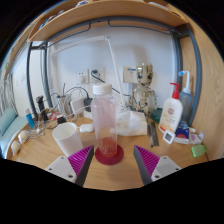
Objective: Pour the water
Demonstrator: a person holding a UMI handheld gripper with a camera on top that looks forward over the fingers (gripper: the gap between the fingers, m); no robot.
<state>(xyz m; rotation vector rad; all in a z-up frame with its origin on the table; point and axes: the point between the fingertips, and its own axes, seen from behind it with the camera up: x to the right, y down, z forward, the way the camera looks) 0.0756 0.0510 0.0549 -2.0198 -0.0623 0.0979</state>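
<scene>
A clear plastic bottle (103, 117) with a white cap stands upright on a red coaster (109, 155) on the wooden desk (40, 150). It holds pinkish liquid in its lower part. My gripper (112, 166) is open, with the pink-padded fingers (78, 161) spread at either side just in front of the bottle's base. The bottle stands just ahead of and between the fingertips, with gaps on both sides. A white cup (67, 138) stands to the left of the bottle.
A white bottle with a red label (173, 112) stands to the right. A small skeleton figure (145, 92), cables and clutter sit at the back against the wall. A shelf (110, 18) spans overhead. Small items lie at the far left.
</scene>
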